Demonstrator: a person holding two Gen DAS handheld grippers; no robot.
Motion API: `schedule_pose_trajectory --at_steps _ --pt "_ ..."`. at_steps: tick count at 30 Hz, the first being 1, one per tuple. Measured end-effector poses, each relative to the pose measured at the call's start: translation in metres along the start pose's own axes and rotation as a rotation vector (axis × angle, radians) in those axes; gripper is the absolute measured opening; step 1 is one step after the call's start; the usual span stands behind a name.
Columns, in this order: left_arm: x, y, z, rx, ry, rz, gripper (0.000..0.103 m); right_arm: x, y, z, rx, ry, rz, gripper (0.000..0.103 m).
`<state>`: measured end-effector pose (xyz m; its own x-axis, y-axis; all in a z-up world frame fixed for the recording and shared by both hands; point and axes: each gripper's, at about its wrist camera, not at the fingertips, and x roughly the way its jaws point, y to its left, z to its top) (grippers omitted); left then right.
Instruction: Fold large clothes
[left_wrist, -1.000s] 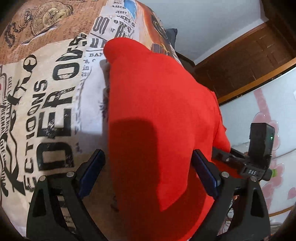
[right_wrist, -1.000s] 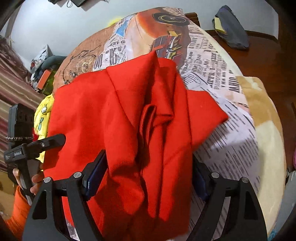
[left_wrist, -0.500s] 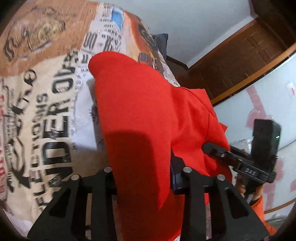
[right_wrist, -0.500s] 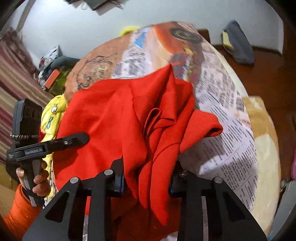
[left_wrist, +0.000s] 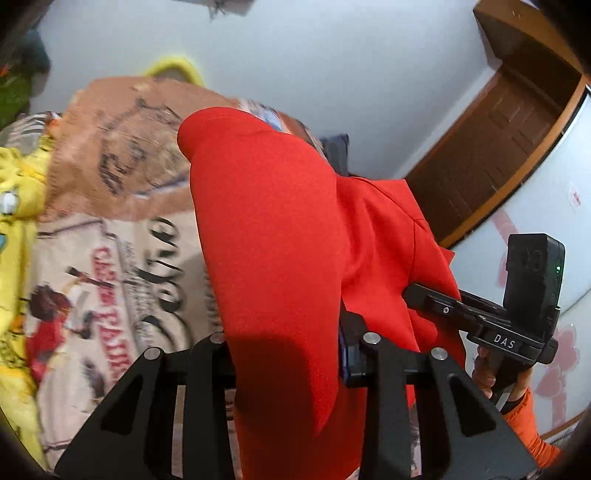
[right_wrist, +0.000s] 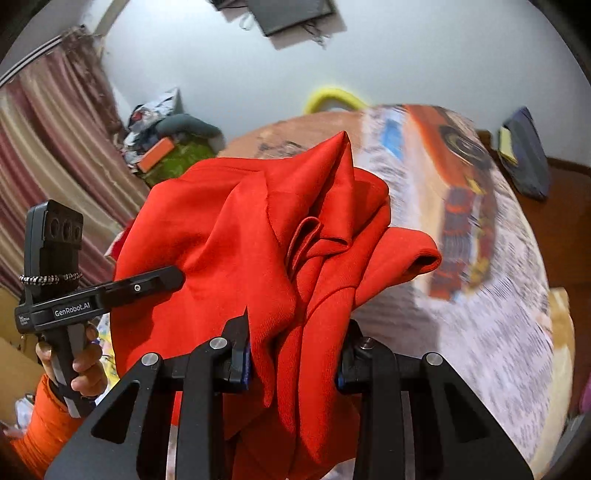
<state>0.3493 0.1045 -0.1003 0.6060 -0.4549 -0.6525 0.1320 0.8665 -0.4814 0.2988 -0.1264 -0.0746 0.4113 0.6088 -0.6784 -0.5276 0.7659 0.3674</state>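
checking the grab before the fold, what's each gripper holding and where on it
Both hold the red garment. The left gripper pinches a smooth folded edge; the right gripper clamps a bunched, pleated edge. Which parts of the garment cannot be told.

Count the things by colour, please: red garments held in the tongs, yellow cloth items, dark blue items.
Red garment: 1, held in both tongs
Yellow cloth: 2, one at the bedspread's left edge, one behind its far end
Dark blue item: 1
Total: 4

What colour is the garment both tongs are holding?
Plain bright red garment, clearest in the right wrist view.
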Motion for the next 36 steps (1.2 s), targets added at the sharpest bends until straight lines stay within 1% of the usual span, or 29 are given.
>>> schedule_pose_trajectory --at_steps 2,6,10,11,15,20,22,25,26,27,29,31,33,35,36 --pt "-0.017 0.020 0.006 -0.021 -0.024 0.013 0.033 0.015 0.020 0.011 -0.021 -0.006 0.015 0.028" --pt "-0.037 0.063 0.013 -0.056 -0.046 0.052 0.033 0.048 0.045 0.024 -0.037 0.009 0.045 0.028" --pt "-0.041 0.107 0.017 -0.104 -0.041 0.096 0.033 0.094 0.067 0.032 -0.047 0.049 0.059 0.028" --pt "-0.039 0.115 0.016 -0.111 -0.036 0.107 0.033 0.111 0.071 0.034 -0.047 0.064 0.059 0.028" --pt "-0.020 0.162 0.017 -0.162 -0.001 0.159 0.033 0.156 0.074 0.036 -0.048 0.126 0.056 0.028" --pt "0.016 0.214 0.014 -0.224 0.042 0.198 0.033 0.224 0.068 0.038 -0.033 0.214 0.015 0.028" --pt "0.037 0.237 0.008 -0.264 0.073 0.211 0.034 0.244 0.062 0.034 -0.021 0.255 0.003 0.028" --pt "0.060 0.256 -0.006 -0.298 0.133 0.233 0.037 0.274 0.053 0.022 0.002 0.327 -0.028 0.028" --pt "0.068 0.263 -0.012 -0.309 0.161 0.243 0.040 0.280 0.048 0.017 0.013 0.346 -0.034 0.029" --pt "0.075 0.270 -0.020 -0.318 0.180 0.252 0.047 0.281 0.046 0.014 0.018 0.348 -0.034 0.029" --pt "0.073 0.276 -0.030 -0.326 0.162 0.260 0.057 0.278 0.045 0.008 0.014 0.334 -0.025 0.033" --pt "0.067 0.278 -0.036 -0.331 0.151 0.273 0.063 0.270 0.049 0.005 -0.012 0.335 -0.044 0.036" --pt "0.059 0.275 -0.041 -0.320 0.145 0.306 0.064 0.264 0.056 0.003 -0.058 0.332 -0.082 0.039" --pt "0.052 0.269 -0.044 -0.285 0.149 0.349 0.067 0.255 0.066 0.002 -0.117 0.331 -0.134 0.043" --pt "0.048 0.261 -0.048 -0.254 0.155 0.379 0.069 0.252 0.069 0.002 -0.132 0.332 -0.152 0.048"
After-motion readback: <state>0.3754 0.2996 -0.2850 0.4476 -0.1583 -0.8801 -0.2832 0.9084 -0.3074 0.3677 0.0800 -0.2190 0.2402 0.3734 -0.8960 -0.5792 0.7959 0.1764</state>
